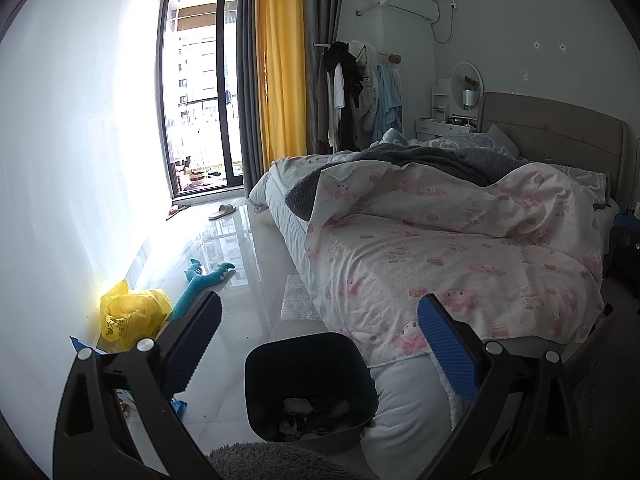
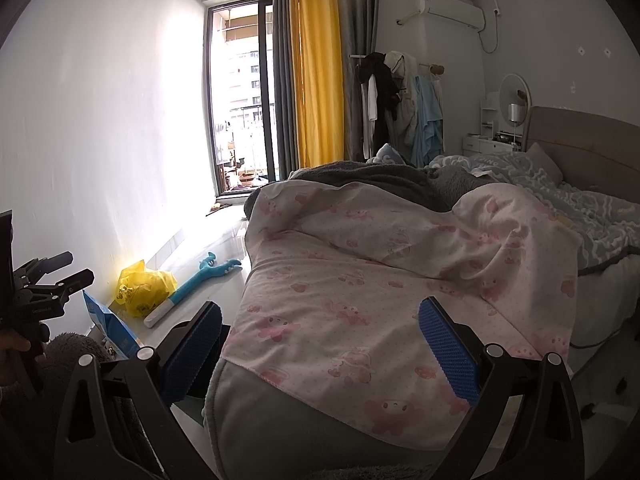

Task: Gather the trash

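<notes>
Yellow plastic bag (image 1: 132,316) crumpled on floor by left wall, blue packet (image 2: 110,326) just beside it, teal plush toy (image 1: 200,284) next along. Left gripper (image 1: 320,328): jaws wide apart, empty, above dark trash bin (image 1: 310,388) at bed's foot; scraps inside. Right gripper (image 2: 320,330): jaws wide, empty, over pink-print bedspread (image 2: 380,280).

Black hand-held gripper (image 1: 320,320), blue ribbed pads (image 1: 448,344)

Glossy tile floor (image 1: 240,280), crinkly plastic bag (image 1: 132,316)
</notes>
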